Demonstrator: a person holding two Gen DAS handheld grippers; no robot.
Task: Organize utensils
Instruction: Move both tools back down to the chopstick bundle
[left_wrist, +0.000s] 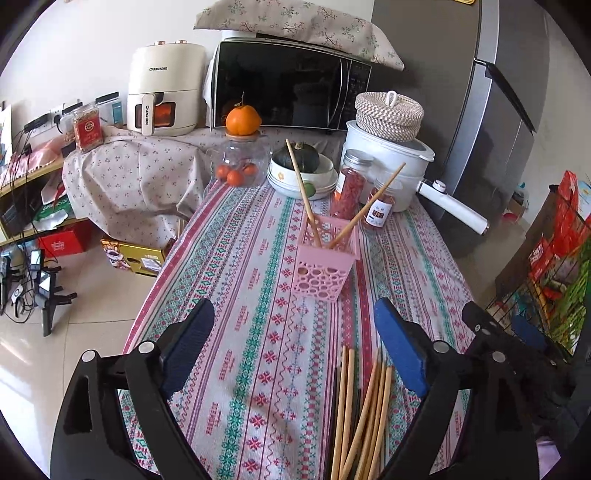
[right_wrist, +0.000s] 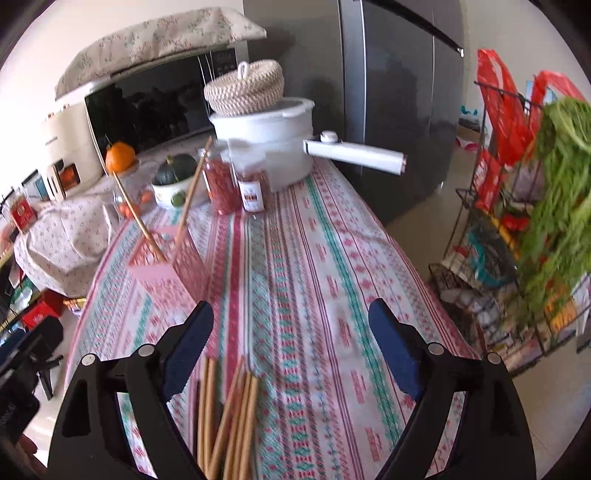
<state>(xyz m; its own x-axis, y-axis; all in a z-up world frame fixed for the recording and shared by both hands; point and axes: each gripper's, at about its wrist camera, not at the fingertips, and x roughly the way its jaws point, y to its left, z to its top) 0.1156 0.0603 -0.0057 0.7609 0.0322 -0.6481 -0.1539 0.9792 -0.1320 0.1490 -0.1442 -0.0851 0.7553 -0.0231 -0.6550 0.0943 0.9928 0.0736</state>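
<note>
Both my claws spread wide, nothing between the pads. Left gripper (left_wrist: 295, 317) hangs over the patterned tablecloth (left_wrist: 258, 332), right gripper (right_wrist: 291, 317) too. Loose chopsticks (left_wrist: 364, 410) lie in a bundle on the cloth at the near edge, just inside my left claw's right finger; in the right view the same bundle (right_wrist: 229, 413) sits by that claw's left finger. Pink holder (left_wrist: 325, 264) stands further up the table, two chopsticks (left_wrist: 301, 184) leaning in it, crossed apart. Jars and a white pot (left_wrist: 388, 162) behind it.
</note>
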